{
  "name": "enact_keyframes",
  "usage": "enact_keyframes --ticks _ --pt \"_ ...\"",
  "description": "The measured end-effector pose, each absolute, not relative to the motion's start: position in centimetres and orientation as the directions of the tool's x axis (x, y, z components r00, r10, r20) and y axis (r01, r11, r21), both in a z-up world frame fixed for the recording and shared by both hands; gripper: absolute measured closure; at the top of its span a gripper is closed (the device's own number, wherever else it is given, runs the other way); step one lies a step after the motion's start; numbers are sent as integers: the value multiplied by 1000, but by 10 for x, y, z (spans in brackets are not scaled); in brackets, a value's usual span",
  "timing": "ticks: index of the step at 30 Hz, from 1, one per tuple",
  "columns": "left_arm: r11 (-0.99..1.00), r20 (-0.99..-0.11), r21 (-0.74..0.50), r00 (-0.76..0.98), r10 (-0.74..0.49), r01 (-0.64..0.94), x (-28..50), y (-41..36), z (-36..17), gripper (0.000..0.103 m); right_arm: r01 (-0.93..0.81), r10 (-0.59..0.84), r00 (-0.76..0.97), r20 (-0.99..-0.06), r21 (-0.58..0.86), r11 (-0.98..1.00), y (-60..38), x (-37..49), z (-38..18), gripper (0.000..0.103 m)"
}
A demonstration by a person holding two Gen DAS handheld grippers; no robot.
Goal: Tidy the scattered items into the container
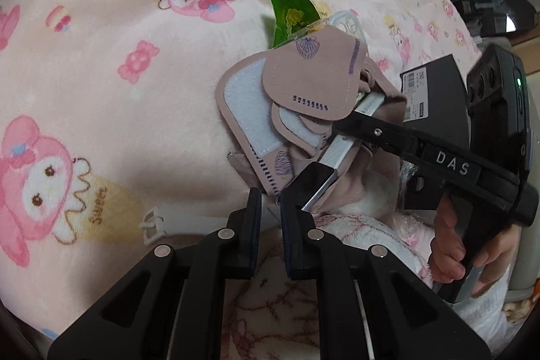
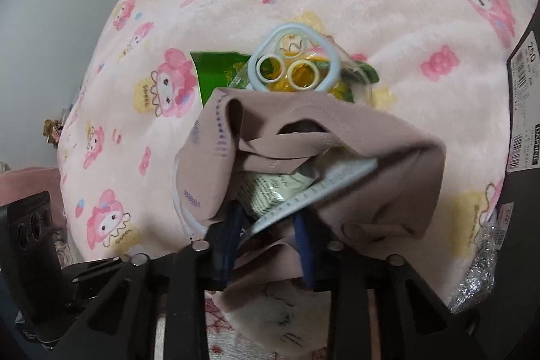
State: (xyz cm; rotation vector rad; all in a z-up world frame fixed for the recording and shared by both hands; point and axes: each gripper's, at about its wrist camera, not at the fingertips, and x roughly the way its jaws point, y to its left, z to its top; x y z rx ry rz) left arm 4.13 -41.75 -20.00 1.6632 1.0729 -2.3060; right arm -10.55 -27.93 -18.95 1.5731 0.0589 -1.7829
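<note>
Pink fleece, printed with bunny characters, covers the bed, and nearly everything sits on it near one edge. Beside it lies a black shoebox with a barcode label. The container looks to be the mauve fabric pouch, its mouth gaping toward the right gripper, whose blue-padded fingers reach in at the opening; they stand fairly wide, and I cannot tell whether they pinch the pale ruler or the cloth. A printed packet is already inside with the ruler, so some tidying seems done. Left outside, just beyond the pouch, are a clear phone case with ringed camera holes and a green sachet partly under it. The left gripper hovers at the pouch's near edge, jaws narrow and gripping nothing I can see, next to a small dark-screened gadget.
</note>
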Motion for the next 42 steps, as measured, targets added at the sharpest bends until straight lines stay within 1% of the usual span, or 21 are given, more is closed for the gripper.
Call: enact_keyframes --ticks 1,2,6,7,8,10,13,17,19,20,21,22,23,26,29,32,34,35,37,38,42 --pt "-731 -857 -492 -411 310 473 46 -421 -198 93 556 -498 14 -867 420 -717 -277 -104 -186 97" --pt "-714 -848 -507 -427 314 482 53 -425 -195 93 567 -514 -2 -858 422 -707 -275 -101 -180 98" --pt "-631 -813 -572 -467 348 525 74 -437 -189 92 611 -537 -63 -841 393 -687 -264 -88 -161 99" --pt "-611 -802 -589 -475 363 529 79 -438 -189 89 613 -531 -77 -844 380 -692 -260 -85 -159 99" --pt "-595 -794 -602 -478 375 533 81 -438 -190 82 612 -531 -82 -843 378 -695 -256 -81 -159 99" --pt "-566 -782 -621 -479 398 543 85 -439 -194 80 608 -520 -85 -850 369 -703 -254 -78 -160 99" --pt "-520 -766 -641 -515 386 565 86 -444 -201 79 604 -510 -84 -856 364 -709 -246 -77 -163 99" --pt "-416 -717 -696 -586 377 585 78 -462 -215 77 605 -517 -75 -853 373 -704 -243 -76 -162 98" --pt "-384 -718 -696 -588 372 607 72 -467 -225 77 604 -523 -70 -849 382 -700 -242 -76 -161 98" --pt "-384 -730 -684 -580 362 621 69 -468 -228 81 600 -523 -71 -849 383 -703 -240 -77 -161 98" --pt "-396 -749 -663 -568 342 635 66 -468 -229 88 597 -522 -74 -850 381 -706 -240 -77 -160 98" --pt "-405 -762 -646 -566 314 647 66 -468 -226 98 597 -521 -77 -850 380 -707 -237 -76 -158 98" --pt "-432 -769 -636 -569 291 640 64 -464 -219 100 597 -526 -75 -847 384 -704 -236 -77 -158 98" --pt "-514 -774 -612 -589 233 601 65 -457 -195 102 624 -541 -71 -838 386 -679 -235 -73 -153 97" --pt "-562 -772 -585 -614 164 585 76 -455 -171 102 622 -560 -40 -828 418 -662 -233 -71 -151 97" --pt "-589 -810 -526 -572 128 614 79 -457 -170 102 602 -542 2 -840 434 -671 -230 -72 -159 93" --pt "-599 -834 -488 -542 104 635 80 -457 -176 102 607 -529 -10 -848 416 -678 -229 -68 -158 92" --pt "-591 -833 -494 -542 111 637 81 -458 -180 102 599 -504 -26 -863 390 -699 -229 -67 -158 92" --pt "-578 -823 -513 -555 121 635 85 -460 -183 102 580 -503 -22 -864 399 -710 -227 -68 -158 90" --pt "-578 -823 -510 -557 113 637 87 -461 -182 102 563 -508 -14 -861 413 -716 -226 -69 -160 86" --pt "-556 -838 -483 -540 71 676 93 -467 -180 102 558 -488 3 -873 406 -723 -234 -72 -166 84"
